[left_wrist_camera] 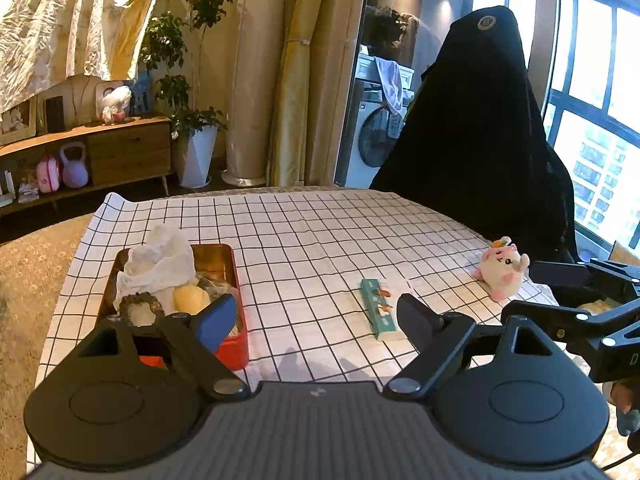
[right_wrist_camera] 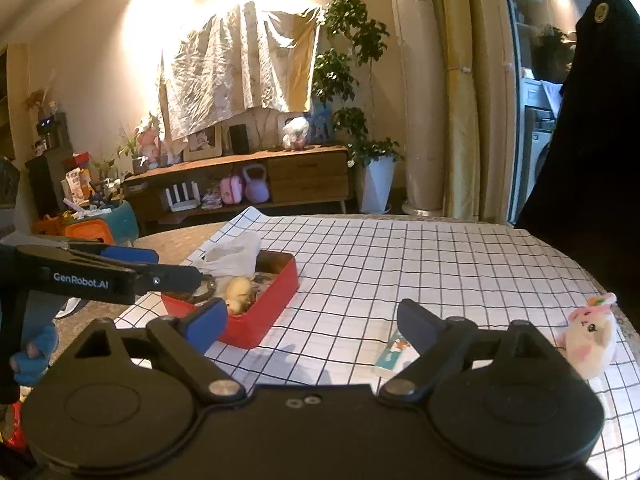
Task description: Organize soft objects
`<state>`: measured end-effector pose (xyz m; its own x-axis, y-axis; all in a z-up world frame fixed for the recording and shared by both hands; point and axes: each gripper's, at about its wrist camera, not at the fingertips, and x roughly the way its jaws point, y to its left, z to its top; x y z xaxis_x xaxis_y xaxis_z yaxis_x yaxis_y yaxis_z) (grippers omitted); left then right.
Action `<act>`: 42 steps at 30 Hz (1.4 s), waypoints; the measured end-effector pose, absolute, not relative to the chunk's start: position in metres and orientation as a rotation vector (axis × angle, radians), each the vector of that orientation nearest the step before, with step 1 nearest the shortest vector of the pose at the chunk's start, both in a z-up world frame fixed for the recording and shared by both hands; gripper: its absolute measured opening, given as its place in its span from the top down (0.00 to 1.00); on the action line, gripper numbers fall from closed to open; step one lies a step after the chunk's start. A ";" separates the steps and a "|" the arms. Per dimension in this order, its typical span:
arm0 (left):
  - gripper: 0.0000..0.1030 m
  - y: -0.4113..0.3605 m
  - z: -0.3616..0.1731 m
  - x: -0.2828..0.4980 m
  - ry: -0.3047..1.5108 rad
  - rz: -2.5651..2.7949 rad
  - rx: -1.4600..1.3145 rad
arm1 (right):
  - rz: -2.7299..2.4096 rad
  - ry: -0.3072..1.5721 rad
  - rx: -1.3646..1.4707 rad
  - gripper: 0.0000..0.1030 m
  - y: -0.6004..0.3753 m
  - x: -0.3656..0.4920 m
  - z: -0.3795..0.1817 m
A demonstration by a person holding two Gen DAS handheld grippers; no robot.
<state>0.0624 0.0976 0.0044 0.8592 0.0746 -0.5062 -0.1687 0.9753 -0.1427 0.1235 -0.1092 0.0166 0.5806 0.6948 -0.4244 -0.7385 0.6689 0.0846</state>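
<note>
A red tin box (left_wrist_camera: 240, 336) (right_wrist_camera: 280, 300) sits on the left of the checked tablecloth (left_wrist_camera: 320, 232) (right_wrist_camera: 400, 256). It holds a white cloth (left_wrist_camera: 160, 260) (right_wrist_camera: 232, 256), a yellow soft piece (left_wrist_camera: 190, 298) (right_wrist_camera: 238, 290) and other small items. A pink plush toy (left_wrist_camera: 504, 268) (right_wrist_camera: 592, 336) stands at the right. Between them lies a teal tube (left_wrist_camera: 378, 308) (right_wrist_camera: 394, 354). My left gripper (left_wrist_camera: 316, 316) is open above the near cloth, with nothing between its fingers. My right gripper (right_wrist_camera: 312, 324) is open too, and empty.
A black draped shape (left_wrist_camera: 480, 120) (right_wrist_camera: 592, 140) stands behind the table at the right. A wooden sideboard (left_wrist_camera: 100, 152) (right_wrist_camera: 280, 176), potted plant (left_wrist_camera: 192, 80) (right_wrist_camera: 360, 120) and curtains line the back wall. The other gripper shows at each view's edge, the right gripper (left_wrist_camera: 580, 312) and the left gripper (right_wrist_camera: 100, 276).
</note>
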 end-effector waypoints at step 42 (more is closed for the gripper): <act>0.00 0.052 0.006 0.018 0.484 0.092 -0.102 | 0.698 0.383 -0.020 0.00 -0.128 0.070 0.006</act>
